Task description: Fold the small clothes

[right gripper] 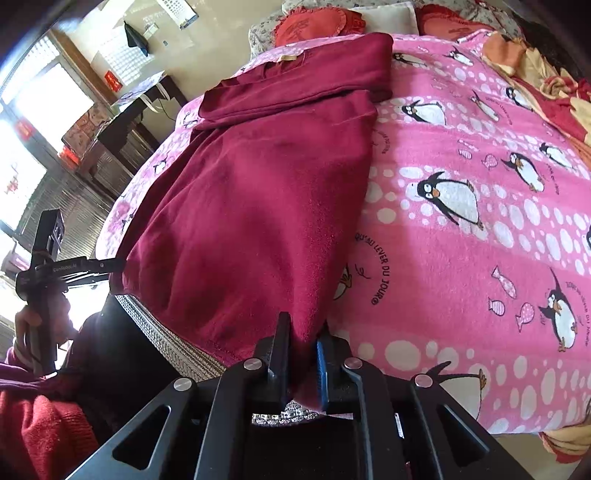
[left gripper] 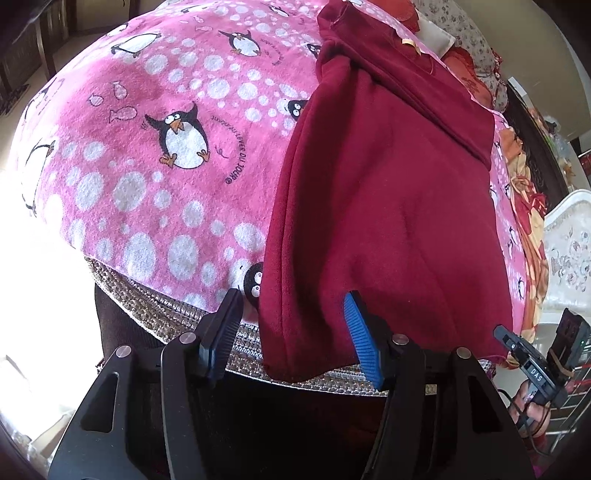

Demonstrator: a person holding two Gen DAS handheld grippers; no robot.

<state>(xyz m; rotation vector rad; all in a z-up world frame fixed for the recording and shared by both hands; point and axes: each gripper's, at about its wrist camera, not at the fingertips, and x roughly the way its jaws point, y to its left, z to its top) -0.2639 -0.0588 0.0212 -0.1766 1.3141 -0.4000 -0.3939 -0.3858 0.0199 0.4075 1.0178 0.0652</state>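
Note:
A dark red garment [left gripper: 388, 206] lies on a pink penguin blanket [left gripper: 166, 147], its sides folded in and its near hem hanging over the bed edge. My left gripper [left gripper: 295, 332] is open, its fingers astride the hem's near left corner; the right blue pad [left gripper: 364, 336] pokes out from under the cloth. In the right wrist view the same garment [right gripper: 258, 206] stretches away on the blanket [right gripper: 480, 221]. My right gripper [right gripper: 301, 354] is shut on the garment's near right corner. The other gripper shows at each view's edge [right gripper: 55, 273].
A woven mat edge [left gripper: 155, 314] sticks out under the blanket at the near bed edge. Red cushions and a floral pillow [right gripper: 317, 26] lie at the head of the bed. A dark side table [right gripper: 140, 122] stands by the window. A white carved chair [left gripper: 569, 251] stands to the right.

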